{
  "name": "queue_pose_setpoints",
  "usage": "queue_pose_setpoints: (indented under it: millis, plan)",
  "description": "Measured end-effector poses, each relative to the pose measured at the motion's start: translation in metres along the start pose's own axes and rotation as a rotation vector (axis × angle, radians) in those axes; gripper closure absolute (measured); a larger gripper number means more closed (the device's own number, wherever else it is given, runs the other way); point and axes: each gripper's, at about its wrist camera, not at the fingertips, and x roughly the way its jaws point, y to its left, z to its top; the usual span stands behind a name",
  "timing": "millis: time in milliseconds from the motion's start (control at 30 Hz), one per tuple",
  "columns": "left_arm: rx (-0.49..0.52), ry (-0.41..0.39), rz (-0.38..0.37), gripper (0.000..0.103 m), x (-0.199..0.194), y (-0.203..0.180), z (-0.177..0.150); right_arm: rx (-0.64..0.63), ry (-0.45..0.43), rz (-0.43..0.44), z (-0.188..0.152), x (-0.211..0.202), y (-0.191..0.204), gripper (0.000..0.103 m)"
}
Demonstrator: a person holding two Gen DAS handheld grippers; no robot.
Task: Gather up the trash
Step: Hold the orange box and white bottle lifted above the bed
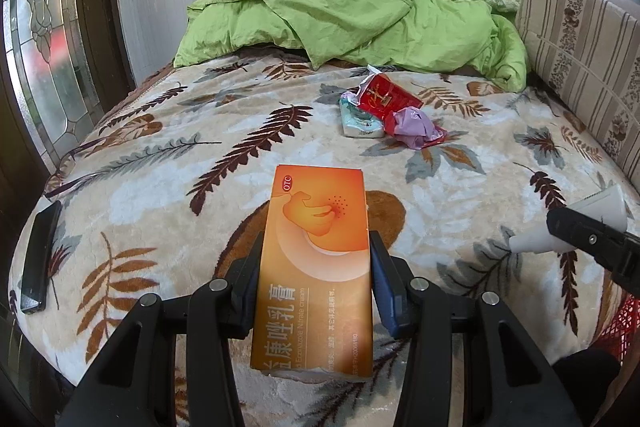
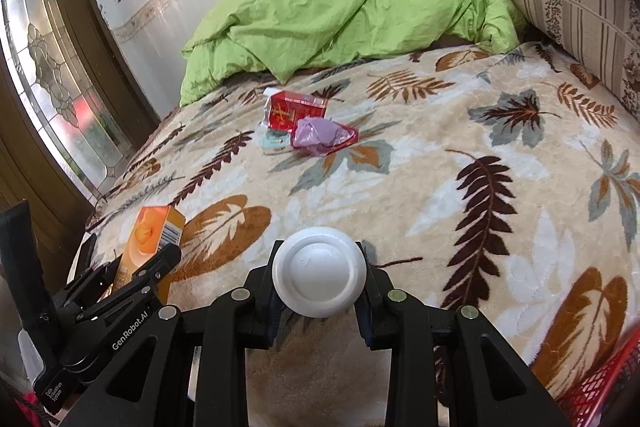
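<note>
Trash remaining on the bed point(image 1: 132, 211): a red wrapper point(image 1: 386, 95), a crumpled lilac bag point(image 1: 412, 127) lying on its near end, and a pale teal tissue pack point(image 1: 358, 119) touching the wrapper's left side. The group sits mid-bed on the leaf-print blanket point(image 2: 460, 163), well apart from both claws and nearer the green duvet point(image 1: 340, 11) heaped against the far wall.

Left claw point(image 1: 316, 263): closed on an orange ointment box point(image 1: 316, 267), fingers point(image 1: 384, 279) pressing the box's two long sides; the box points away from the camera, label up, above the blanket's near part.

Right claw point(image 2: 318, 279): closed on a white plastic cap-like item point(image 2: 319, 271), its round end facing the camera; in the left wrist view the item point(image 1: 600, 215) shows a conical shape.

A dark flat phone-like object point(image 1: 40, 255) lies at the bed's left edge. Red mesh basket point(image 2: 604, 383) is partly visible at the lower right. A striped cushion point(image 1: 584, 55) stands along the bed's right side
</note>
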Motion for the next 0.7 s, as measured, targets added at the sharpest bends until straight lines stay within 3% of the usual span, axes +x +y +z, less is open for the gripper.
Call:
queue_pose_setpoints:
  millis: [700]
  plan:
    - [0.01, -0.008, -0.046, 0.058, -0.026, -0.005, 0.003, 0.02, -0.035, 0.034, -0.007, -0.038, 0.005, 0.071]
